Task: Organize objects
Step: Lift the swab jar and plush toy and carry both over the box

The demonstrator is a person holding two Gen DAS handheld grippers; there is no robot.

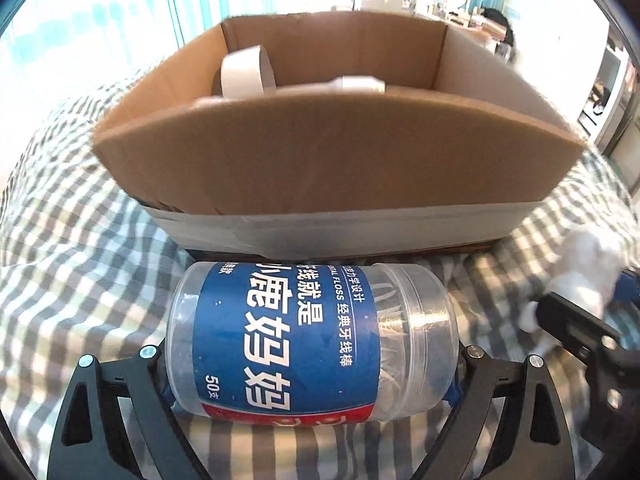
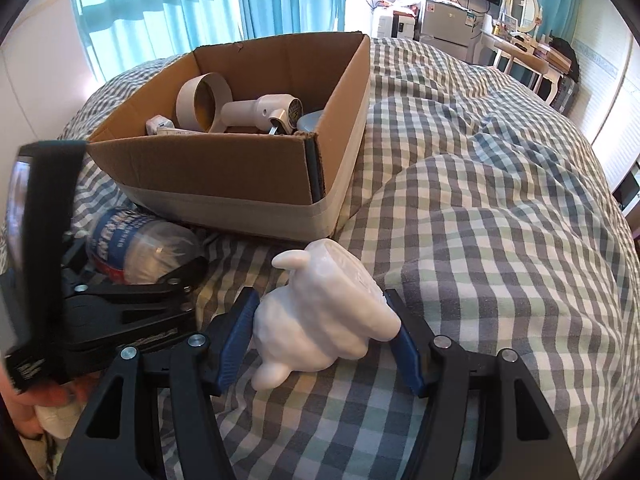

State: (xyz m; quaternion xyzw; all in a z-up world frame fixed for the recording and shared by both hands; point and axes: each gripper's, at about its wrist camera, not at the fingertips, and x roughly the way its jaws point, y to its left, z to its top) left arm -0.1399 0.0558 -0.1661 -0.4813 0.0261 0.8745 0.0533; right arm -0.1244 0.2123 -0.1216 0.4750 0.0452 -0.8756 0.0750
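Left gripper: angled steeply down, jaws wide, a clear jar lying crosswise between them; whether the pads press on it cannot be told. Right gripper: angled down too, blue pads clamped on a white figurine. Bare fingers grip the left gripper's body.

My left gripper straddles the floss jar, which lies on its side on the bed just before the cardboard box's near wall. To its right, my right gripper flanks the figurine. In the box lie a tape roll and, right of it, a hair dryer.
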